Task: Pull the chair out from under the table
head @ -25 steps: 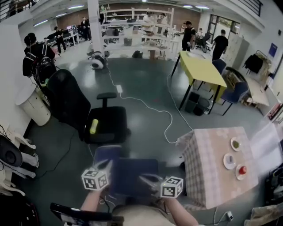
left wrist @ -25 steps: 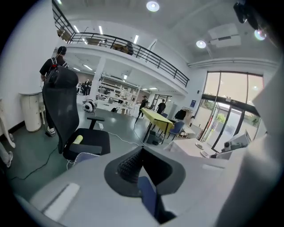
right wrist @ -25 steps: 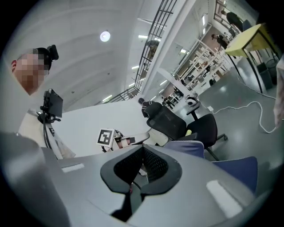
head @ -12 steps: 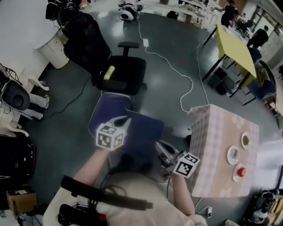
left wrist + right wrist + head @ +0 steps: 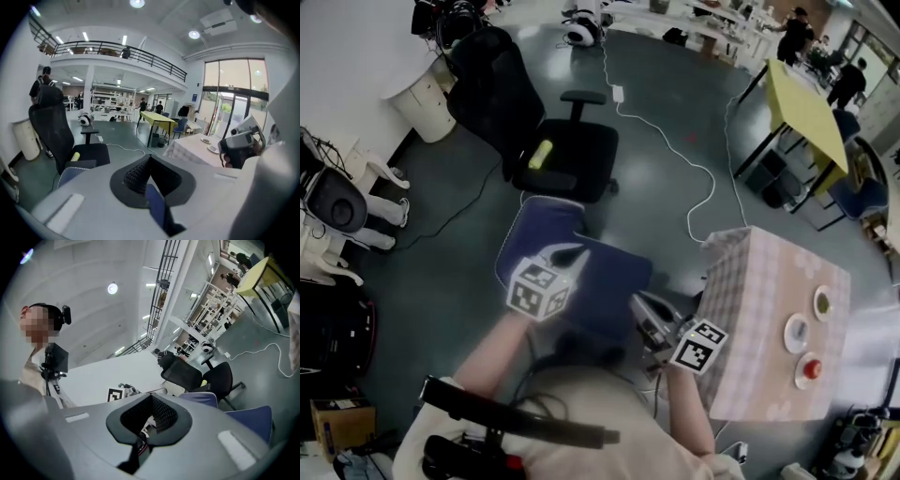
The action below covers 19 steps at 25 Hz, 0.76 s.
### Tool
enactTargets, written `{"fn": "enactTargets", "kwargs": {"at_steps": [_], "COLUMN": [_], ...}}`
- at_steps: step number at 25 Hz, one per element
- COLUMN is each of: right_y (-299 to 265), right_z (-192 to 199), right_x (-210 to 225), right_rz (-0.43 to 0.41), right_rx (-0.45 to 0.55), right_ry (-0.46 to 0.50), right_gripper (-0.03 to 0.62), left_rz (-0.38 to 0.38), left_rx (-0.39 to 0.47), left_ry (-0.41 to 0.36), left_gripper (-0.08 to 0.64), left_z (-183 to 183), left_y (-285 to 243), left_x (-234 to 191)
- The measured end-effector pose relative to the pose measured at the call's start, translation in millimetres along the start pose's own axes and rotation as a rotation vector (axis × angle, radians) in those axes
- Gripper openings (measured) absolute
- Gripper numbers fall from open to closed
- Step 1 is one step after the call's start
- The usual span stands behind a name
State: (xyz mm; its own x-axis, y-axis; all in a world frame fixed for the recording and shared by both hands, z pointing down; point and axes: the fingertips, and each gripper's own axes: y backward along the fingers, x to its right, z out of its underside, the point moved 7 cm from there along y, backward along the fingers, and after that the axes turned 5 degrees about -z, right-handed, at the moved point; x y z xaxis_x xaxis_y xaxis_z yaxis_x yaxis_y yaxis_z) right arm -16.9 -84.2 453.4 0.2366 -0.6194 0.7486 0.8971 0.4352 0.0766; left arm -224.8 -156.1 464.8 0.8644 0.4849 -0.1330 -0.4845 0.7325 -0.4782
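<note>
The blue chair (image 5: 605, 281) stands on the floor just off the left edge of the checked-cloth desk (image 5: 764, 281), with floor showing between the two. The left tongs (image 5: 564, 255) are pinched together on a blue edge of the chair. The right tongs (image 5: 645, 317) sit at the chair's side nearest the desk, also drawn narrow; I cannot tell whether they hold anything. A black office chair (image 5: 567, 155) stands farther off.

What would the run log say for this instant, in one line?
left tongs: shut on blue chair | right tongs: shut, beside chair | chair: clear of checked table
</note>
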Motion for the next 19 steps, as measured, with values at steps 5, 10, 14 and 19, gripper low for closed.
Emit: {"fn": "enactTargets", "kwargs": {"at_steps": [5,10,14,19], "right_y": [-30.4,-59.8,-77.2,-92.1], "right_z": [5.3,13.4,14.3,22.9], "right_x": [-14.2,-24.3,-25.9,-29.4], "right_rz": [0.013,0.028,0.027,0.053], "right_rx": [-0.011,-0.038,-0.043,-0.053], "right_ry": [0.023,0.049,0.057,0.074], "right_gripper": [0.012,0.012,0.012,0.012], "left_rz": [0.045,0.061,0.039,0.039], "left_rx": [0.011,0.007,0.001,-0.002], "left_ry": [-0.035,-0.038,-0.032,0.001], "left_gripper": [-0.004,-0.005,-0.004,-0.004], "left_z": [-13.4,-7.3,-4.0,-0.3], "left_y": [9.1,17.2,22.4,30.5], "left_x": [-23.5,-43.7,-65.5,-89.3]}}
